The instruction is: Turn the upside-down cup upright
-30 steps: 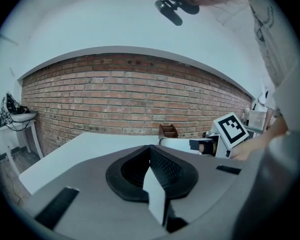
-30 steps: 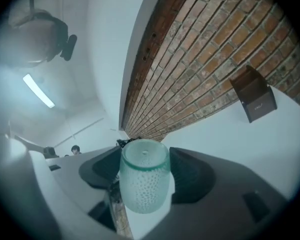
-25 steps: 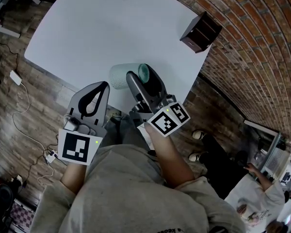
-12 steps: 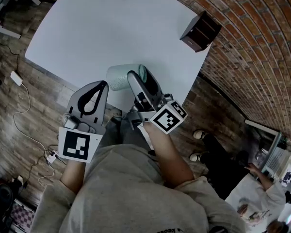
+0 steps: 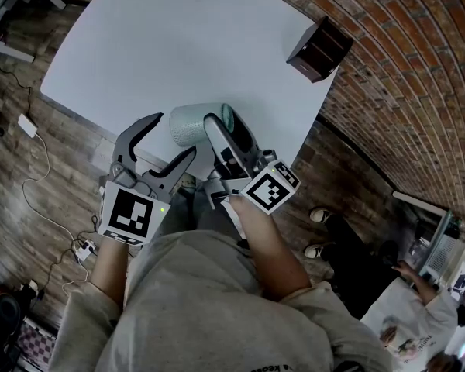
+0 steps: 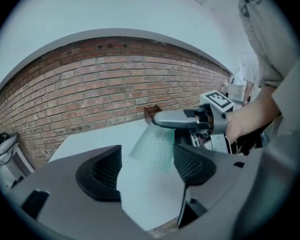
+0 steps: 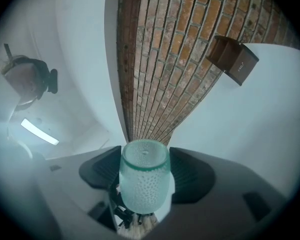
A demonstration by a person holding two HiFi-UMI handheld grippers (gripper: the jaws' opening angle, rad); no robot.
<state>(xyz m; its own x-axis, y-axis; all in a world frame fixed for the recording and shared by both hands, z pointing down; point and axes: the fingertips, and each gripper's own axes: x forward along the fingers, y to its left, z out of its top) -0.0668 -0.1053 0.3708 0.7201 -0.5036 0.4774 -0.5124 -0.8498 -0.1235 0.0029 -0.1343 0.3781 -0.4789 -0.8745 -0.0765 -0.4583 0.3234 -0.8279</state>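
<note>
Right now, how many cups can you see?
1. The cup is held sideways in the right claw, over the table's near edge. I see no other cup, and none seem hidden.

At the table's (image 5: pixel 178 37) near edge the right gripper (image 5: pixel 223 126) clamps a cup (image 5: pixel 192 122) lying sideways; the left gripper (image 5: pixel 164 139), whose jaws have just been opening, hangs beside it, seemingly empty; a brown box (image 5: pixel 319 49) stands at the table's far right corner.
</note>
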